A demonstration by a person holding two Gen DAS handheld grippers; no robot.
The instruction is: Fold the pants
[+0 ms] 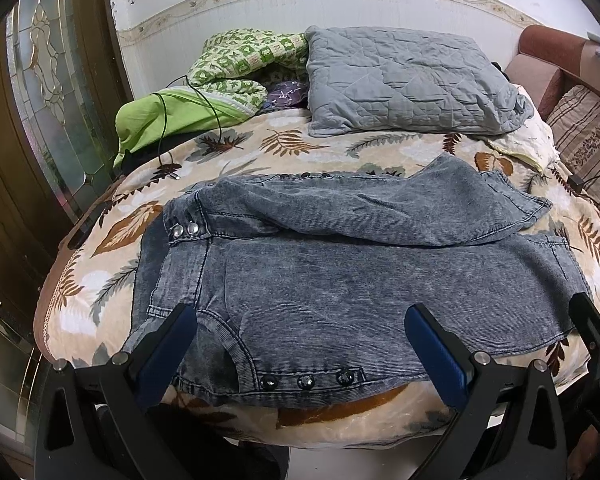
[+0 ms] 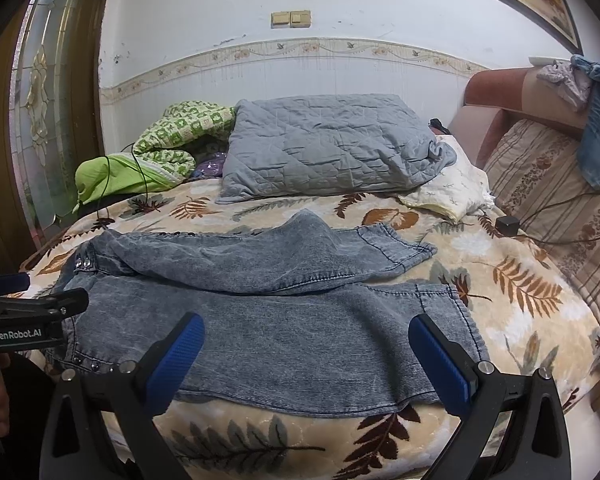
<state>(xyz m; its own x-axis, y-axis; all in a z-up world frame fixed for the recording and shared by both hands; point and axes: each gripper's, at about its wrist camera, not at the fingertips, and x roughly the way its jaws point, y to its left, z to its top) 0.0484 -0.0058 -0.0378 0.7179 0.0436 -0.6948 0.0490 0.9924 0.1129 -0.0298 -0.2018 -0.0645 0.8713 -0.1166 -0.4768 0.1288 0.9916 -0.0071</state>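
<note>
Grey-blue washed denim pants (image 1: 340,280) lie spread on the leaf-patterned bed blanket (image 1: 112,232), one leg lying across the other. The studded waistband edge (image 1: 306,382) hangs at the near bed edge. My left gripper (image 1: 300,316) is open and empty, its blue pads (image 1: 168,352) just above the waist part. My right gripper (image 2: 306,328) is open and empty, over the lower leg of the pants (image 2: 300,340) near the hem (image 2: 466,320). The left gripper shows at the left edge of the right wrist view (image 2: 32,304).
A grey quilted pillow (image 1: 404,80) and green bedding (image 1: 220,76) lie at the back of the bed. A black cable (image 1: 168,120) runs over the green bedding. A striped cushion (image 2: 560,200) and a black charger (image 2: 507,225) sit on the right. A glazed door (image 1: 52,92) stands left.
</note>
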